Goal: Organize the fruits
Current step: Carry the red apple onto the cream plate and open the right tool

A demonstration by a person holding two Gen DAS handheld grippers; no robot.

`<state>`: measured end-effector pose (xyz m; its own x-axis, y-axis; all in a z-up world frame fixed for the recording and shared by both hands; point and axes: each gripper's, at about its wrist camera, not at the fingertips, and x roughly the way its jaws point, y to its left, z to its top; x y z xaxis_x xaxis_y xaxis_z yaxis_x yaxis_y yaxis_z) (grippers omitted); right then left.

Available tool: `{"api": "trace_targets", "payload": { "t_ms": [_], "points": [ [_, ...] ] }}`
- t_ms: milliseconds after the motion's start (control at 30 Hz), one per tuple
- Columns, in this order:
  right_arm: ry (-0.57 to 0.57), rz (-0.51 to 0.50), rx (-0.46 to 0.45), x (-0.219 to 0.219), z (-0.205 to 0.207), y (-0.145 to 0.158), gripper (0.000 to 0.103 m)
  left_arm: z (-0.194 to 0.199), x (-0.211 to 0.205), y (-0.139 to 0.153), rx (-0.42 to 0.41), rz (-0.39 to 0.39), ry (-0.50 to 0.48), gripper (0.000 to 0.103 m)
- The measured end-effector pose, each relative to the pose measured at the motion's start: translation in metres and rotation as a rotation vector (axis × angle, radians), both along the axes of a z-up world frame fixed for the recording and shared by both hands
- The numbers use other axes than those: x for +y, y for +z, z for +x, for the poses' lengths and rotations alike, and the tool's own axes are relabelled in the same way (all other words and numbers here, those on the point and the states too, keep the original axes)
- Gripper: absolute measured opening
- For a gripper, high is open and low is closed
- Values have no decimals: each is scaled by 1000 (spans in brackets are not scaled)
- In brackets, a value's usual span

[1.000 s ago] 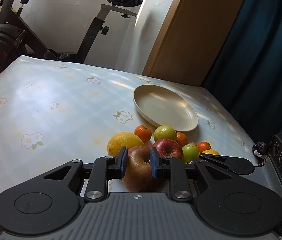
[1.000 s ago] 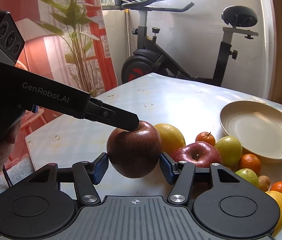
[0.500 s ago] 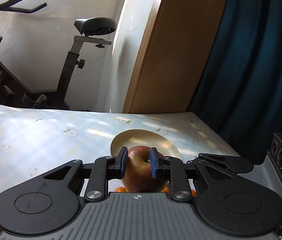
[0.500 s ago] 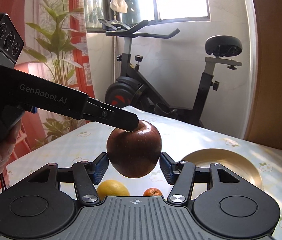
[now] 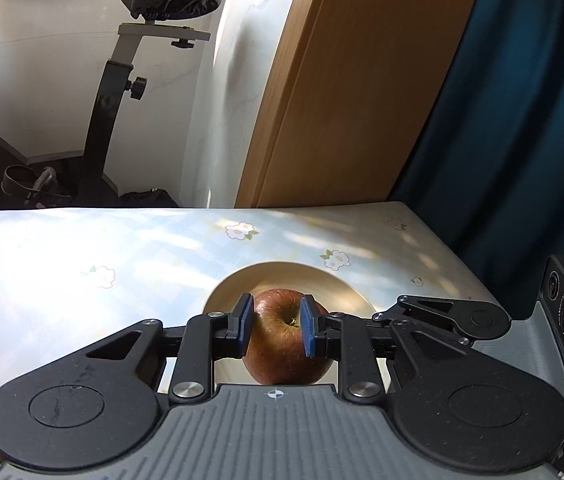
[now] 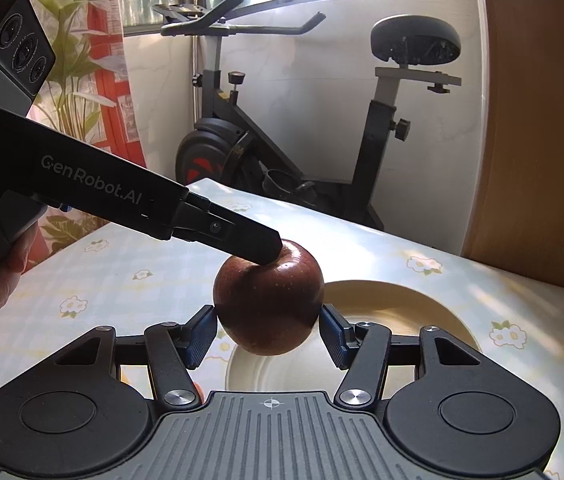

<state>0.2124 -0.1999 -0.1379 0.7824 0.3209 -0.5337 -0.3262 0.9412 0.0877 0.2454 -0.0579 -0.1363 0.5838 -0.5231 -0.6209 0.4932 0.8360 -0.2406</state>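
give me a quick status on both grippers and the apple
Left gripper and right gripper both shut on the dark red apple. Apple held in the air in front of the round cream plate. Nothing in the way.

The apple (image 5: pixel 286 346) is deep red shading to brownish-orange around its stem hollow, and the plate (image 6: pixel 398 312) behind it is pale cream. The table (image 5: pixel 81 264) wears a cloth of faint blue and yellow checks dotted with small white flowers on green leaves, while both hand-held grippers are black with grey ribbed bodies and blue pads (image 5: pixel 246 326). At the upper right of the left wrist view hangs a dark teal curtain (image 5: pixel 522 120) beside a tan wooden panel (image 5: pixel 342 80), and the upper left of the right wrist view shows a red-orange curtain (image 6: pixel 101 20) printed with green leaves.
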Motion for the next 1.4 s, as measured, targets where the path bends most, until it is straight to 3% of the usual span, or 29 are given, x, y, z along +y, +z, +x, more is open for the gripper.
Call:
{"api": "trace_targets", "payload": {
  "t_ms": [100,200,367,433,500,600,1033,1167,1400],
  "points": [
    [24,9,40,-3,19,-15,52,21,-3,-10,74,-43,-48,28],
    [22,-10,78,3,36,-26,51,34,-16,-19,56,78,-40,27],
    [15,43,107,-4,52,-32,51,68,-1,-29,165,-8,-6,25],
    [21,20,102,-5,54,-32,51,73,1,-29,184,-7,-9,26],
    [22,34,110,-10,58,-32,51,76,3,-30,183,12,-11,26],
    [25,66,121,-16,60,-34,51,80,9,-31,206,-29,-7,27],
    [30,66,155,-23,42,-42,49,78,23,-42,254,-66,19,26],
    [21,64,183,-21,40,-51,46,76,25,-46,275,-127,5,28],
    [13,11,179,-9,57,-50,46,77,20,-42,226,-84,25,27]
  ]
}}
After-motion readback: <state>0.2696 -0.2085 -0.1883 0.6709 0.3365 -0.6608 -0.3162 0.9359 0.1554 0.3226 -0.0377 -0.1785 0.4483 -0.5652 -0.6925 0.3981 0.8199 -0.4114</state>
